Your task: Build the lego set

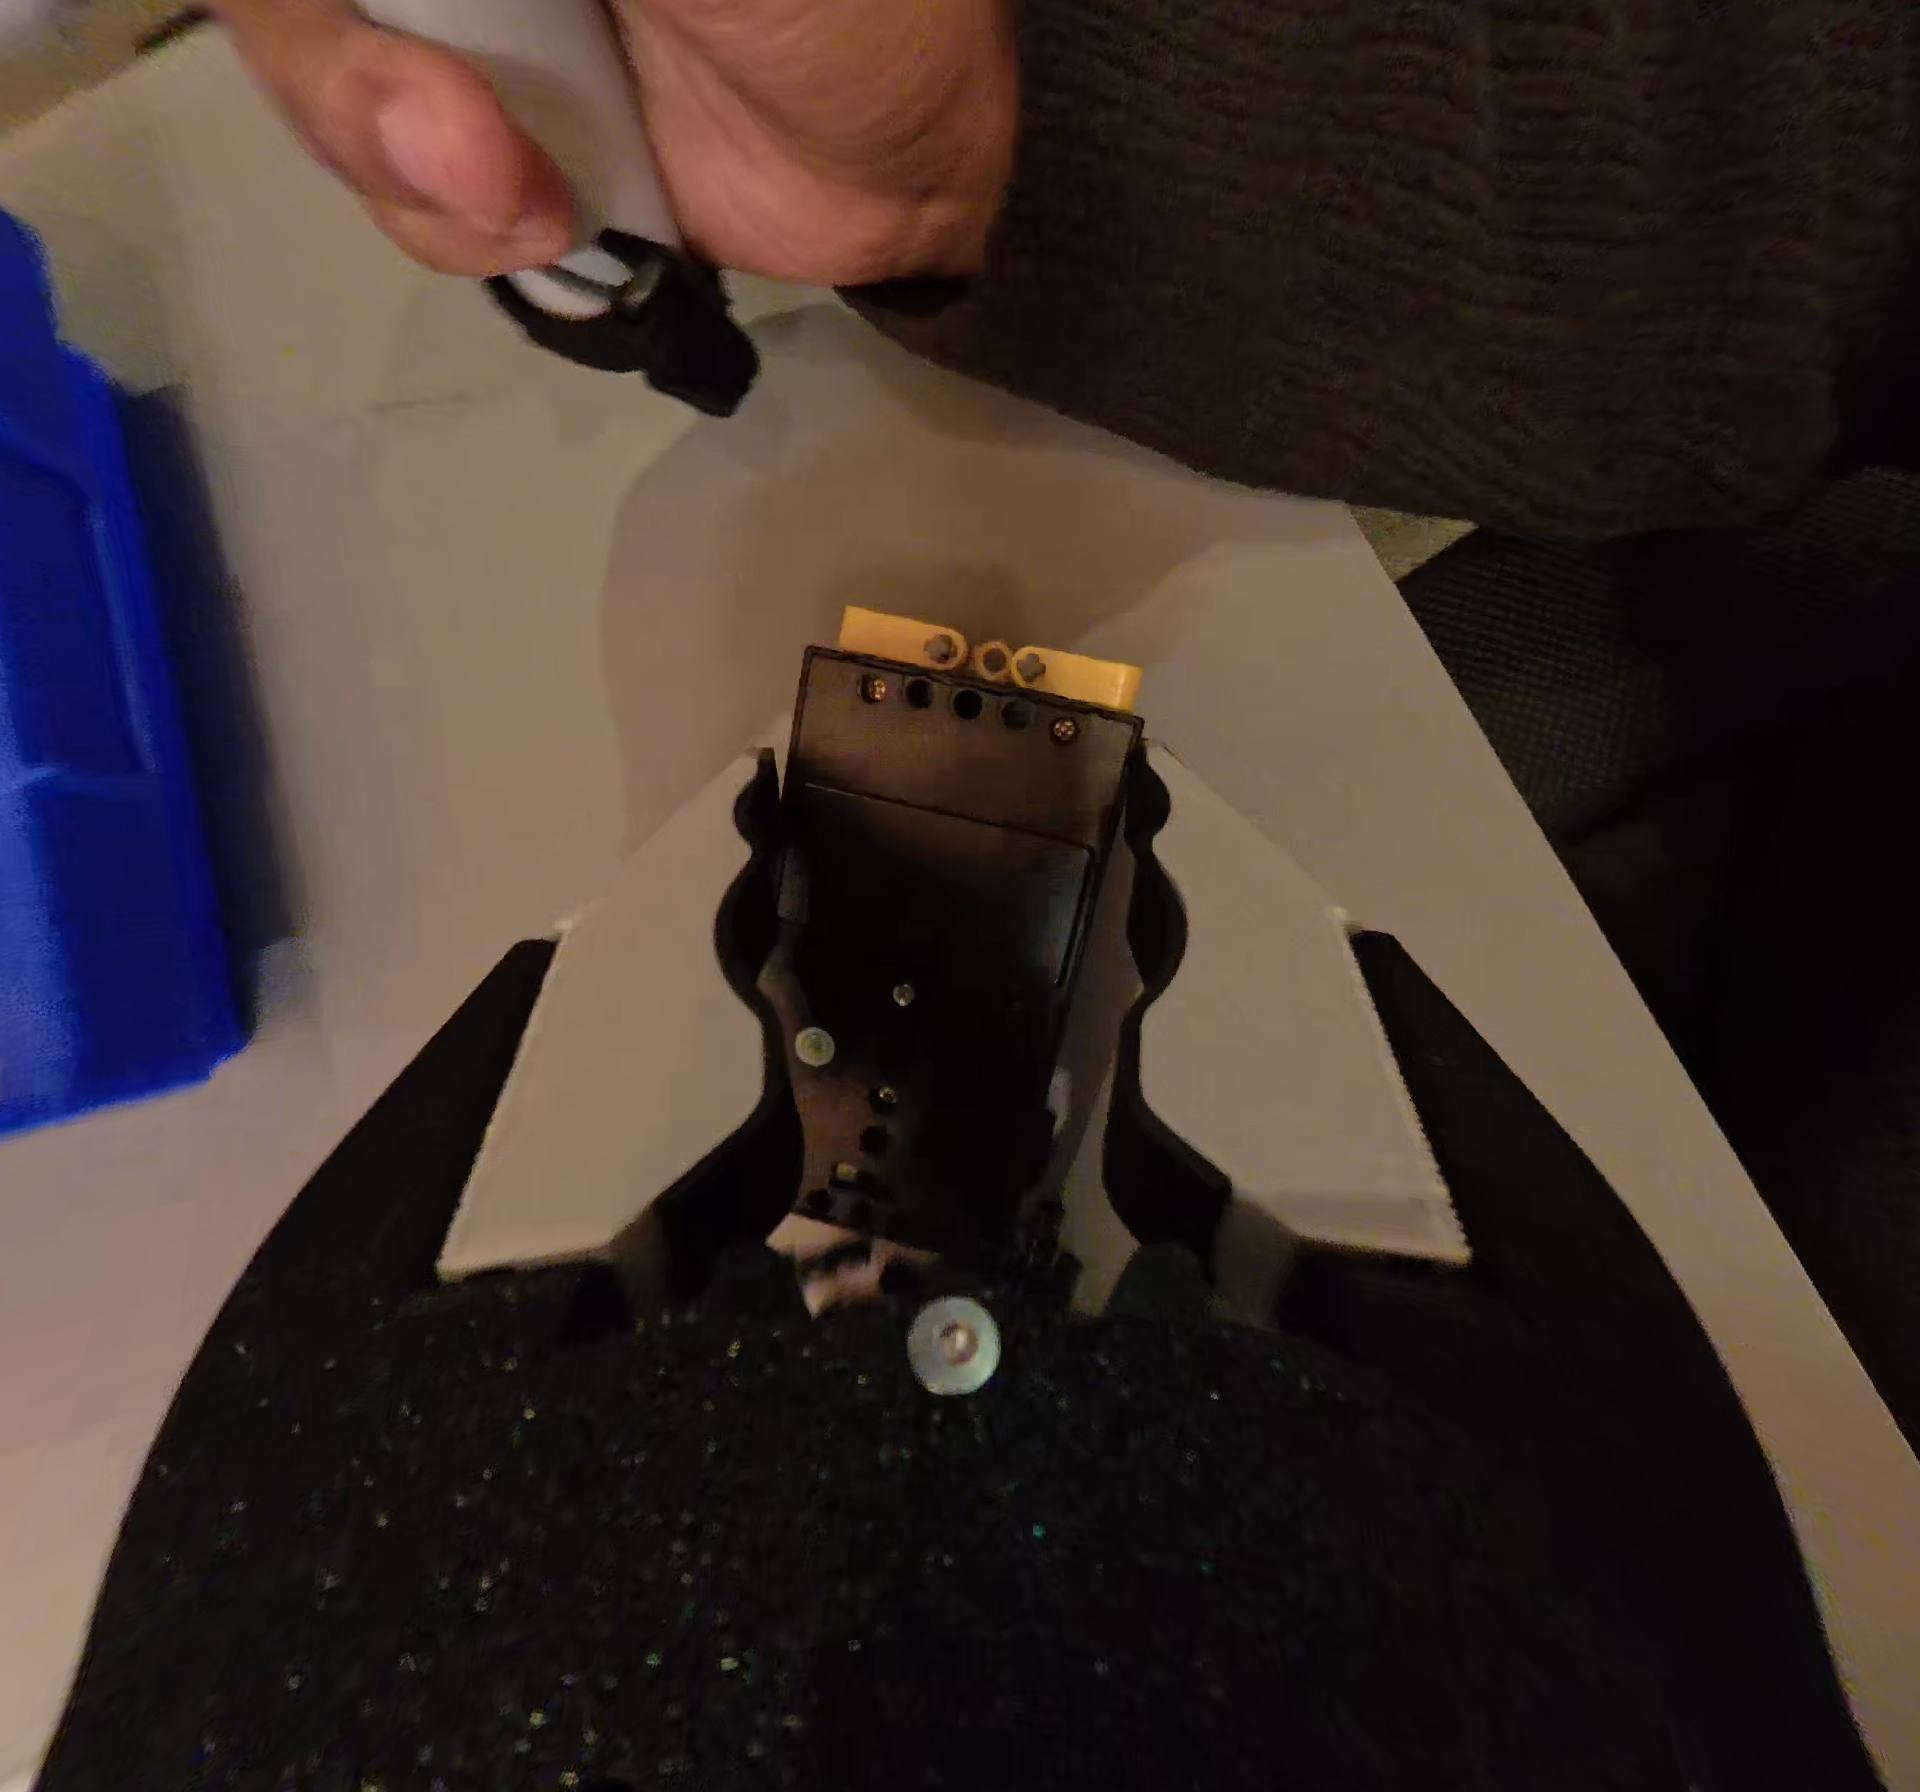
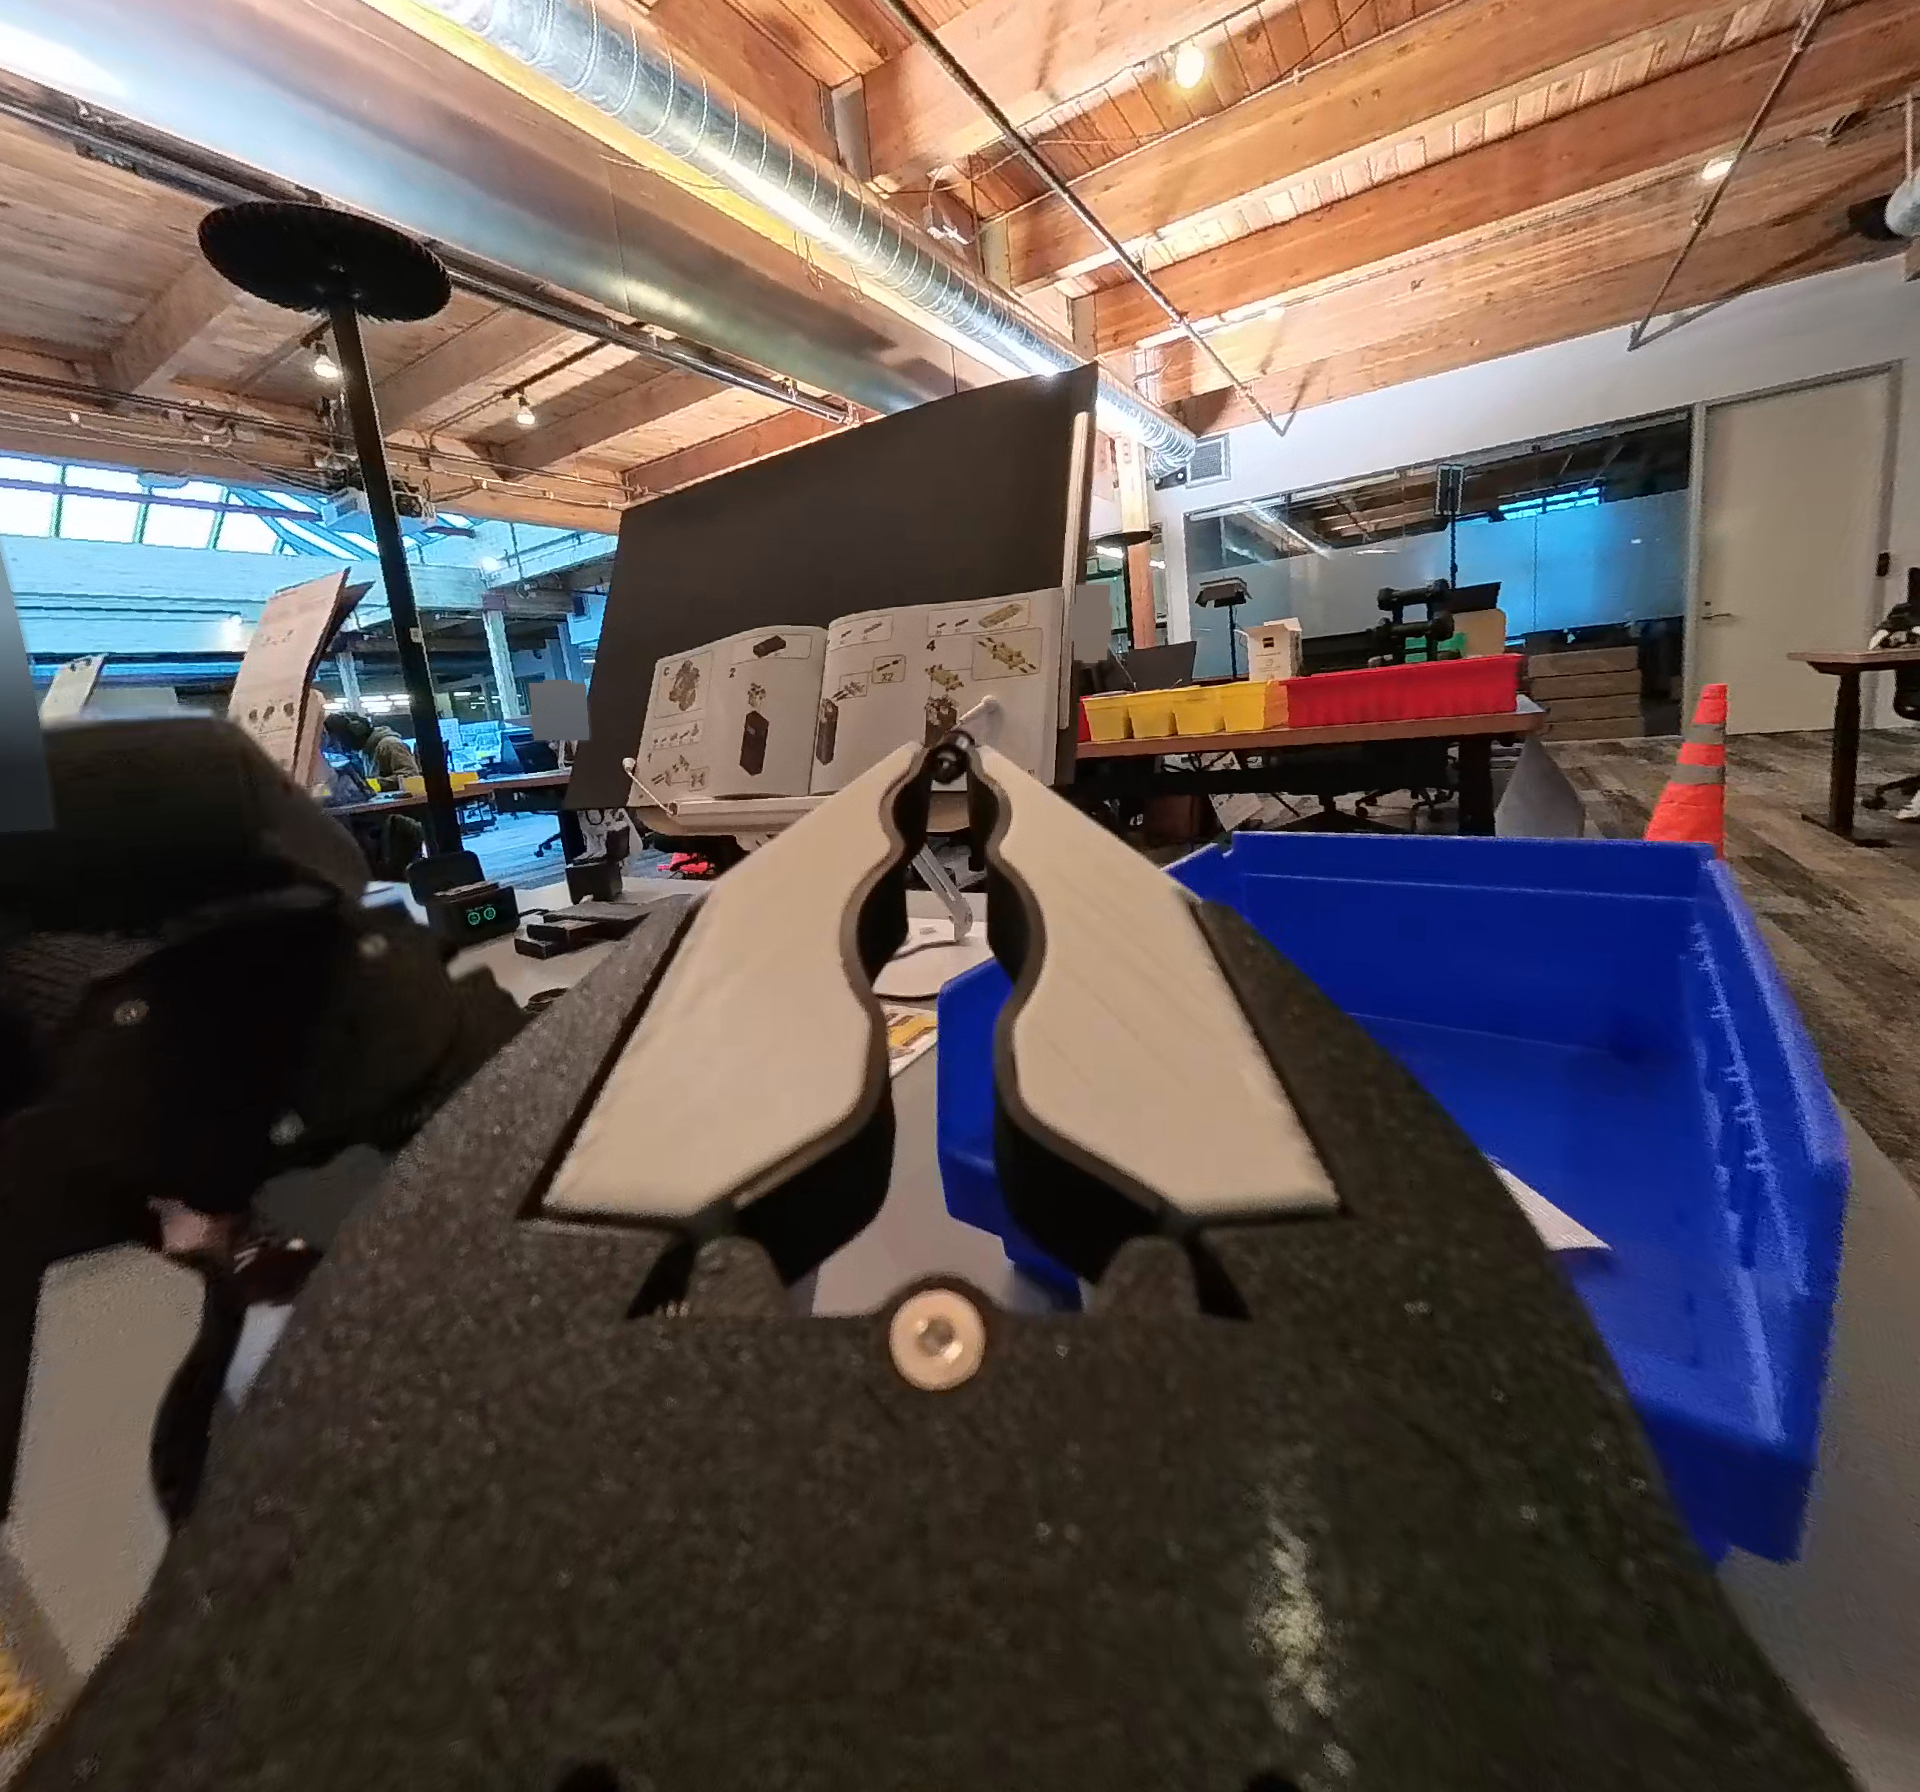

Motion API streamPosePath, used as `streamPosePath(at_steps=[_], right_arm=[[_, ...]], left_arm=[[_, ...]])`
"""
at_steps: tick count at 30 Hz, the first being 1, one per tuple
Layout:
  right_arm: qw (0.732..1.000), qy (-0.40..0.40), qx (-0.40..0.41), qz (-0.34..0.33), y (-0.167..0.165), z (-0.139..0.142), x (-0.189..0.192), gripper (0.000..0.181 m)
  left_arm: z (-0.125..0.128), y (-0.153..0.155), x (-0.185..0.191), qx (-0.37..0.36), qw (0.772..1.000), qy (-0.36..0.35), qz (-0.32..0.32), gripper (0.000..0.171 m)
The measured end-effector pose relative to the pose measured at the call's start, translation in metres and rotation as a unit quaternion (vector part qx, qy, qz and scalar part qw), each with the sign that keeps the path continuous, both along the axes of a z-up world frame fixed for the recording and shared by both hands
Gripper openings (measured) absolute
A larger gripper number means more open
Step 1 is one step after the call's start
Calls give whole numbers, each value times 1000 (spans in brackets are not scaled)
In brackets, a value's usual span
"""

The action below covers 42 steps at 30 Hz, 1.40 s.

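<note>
In the left wrist view my left gripper [image 1: 951, 771] is shut on a black rectangular box [image 1: 956, 869] with a row of holes and two screws at its far end. A yellow piece [image 1: 1091, 677] with round holes sits against that far end. Both are held above the white table [image 1: 468, 599]. In the right wrist view my right gripper [image 2: 948, 760] points up and away, shut on a small black pin [image 2: 948, 763] at its very tips. The left gripper, with a dark sleeve [image 2: 156, 963], shows at the left edge.
A blue bin [image 2: 1558, 1067] stands to the right of the right gripper and shows at the left [image 1: 83, 755] of the left wrist view. An open instruction booklet [image 2: 852, 703] leans on a black board behind. A hand [image 1: 779, 80] on a grey handle and a dark sleeve [image 1: 1455, 184] hang over the table. Tip to tip, the grippers are about 20 centimeters apart.
</note>
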State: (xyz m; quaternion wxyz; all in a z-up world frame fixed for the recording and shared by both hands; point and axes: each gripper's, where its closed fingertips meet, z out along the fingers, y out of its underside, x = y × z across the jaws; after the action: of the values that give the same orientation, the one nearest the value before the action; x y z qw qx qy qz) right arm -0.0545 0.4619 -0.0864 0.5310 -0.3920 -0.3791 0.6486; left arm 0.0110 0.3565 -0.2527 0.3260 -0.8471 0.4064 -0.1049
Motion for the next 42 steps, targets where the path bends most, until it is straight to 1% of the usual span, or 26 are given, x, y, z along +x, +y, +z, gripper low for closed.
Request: streamPosePath(at_steps=[3, 6, 9, 11, 13, 15, 17, 19, 21, 23, 25, 27, 29, 32, 36, 39, 42], right_arm=[[1000, 5, -4, -4, 2, 1, 2, 4], [1000, 12, -12, 0, 3, 2, 4, 4], [1000, 7, -11, 0, 2, 1, 2, 4], [1000, 4, -4, -8, 1, 0, 1, 4], [1000, 5, 8, -20, -1, 1, 0, 4], [999, -2, 22, -26, -6, 0, -4, 4], [999, -2, 24, -22, -16, 0, -8, 4], [1000, 1, 23, -2, -37, 4, -15, 4], [999, 4, 38, 6, -69, 10, -23, 5], [998, 4, 61, 28, -112, 13, -30, 5], [995, -4, 78, 62, -159, 13, -32, 5], [994, 6, 75, 84, -195, 15, -28, 4], [994, 17, 64, 92, -218, 17, -26, 4], [993, 10, 36, 112, -240, 15, -29, 4], [986, -32, 28, 164, -263, 8, -41, 4], [985, -43, 27, 167, -268, 7, -44, 4], [985, -40, 24, 166, -269, 7, -42, 4]], left_arm=[[30, -12, -28, 31, 997, 16, 63, 64], [66, -47, -67, 53, 987, 31, 148, 62], [101, -100, -101, 81, 969, 30, 230, 60], [122, -143, -112, 109, 959, 23, 260, 59], [135, -189, -121, 113, 946, 15, 304, 58], [139, -232, -126, 113, 932, 19, 345, 58], [130, -272, -131, 94, 918, 23, 384, 58], [109, -306, -132, 53, 908, 22, 414, 59], [84, -329, -131, 13, 904, 15, 428, 59], [64, -340, -124, -15, 905, -1, 426, 59], [48, -343, -116, -44, 908, -16, 416, 59], [47, -337, -114, -43, 912, -32, 407, 59], [46, -331, -115, -49, 915, -44, 398, 59], [44, -317, -118, -48, 920, -61, 384, 59], [34, -296, -111, -70, 930, -78, 352, 59], [23, -286, -104, -89, 937, -62, 332, 58], [15, -289, -103, -105, 939, -57, 324, 58]])
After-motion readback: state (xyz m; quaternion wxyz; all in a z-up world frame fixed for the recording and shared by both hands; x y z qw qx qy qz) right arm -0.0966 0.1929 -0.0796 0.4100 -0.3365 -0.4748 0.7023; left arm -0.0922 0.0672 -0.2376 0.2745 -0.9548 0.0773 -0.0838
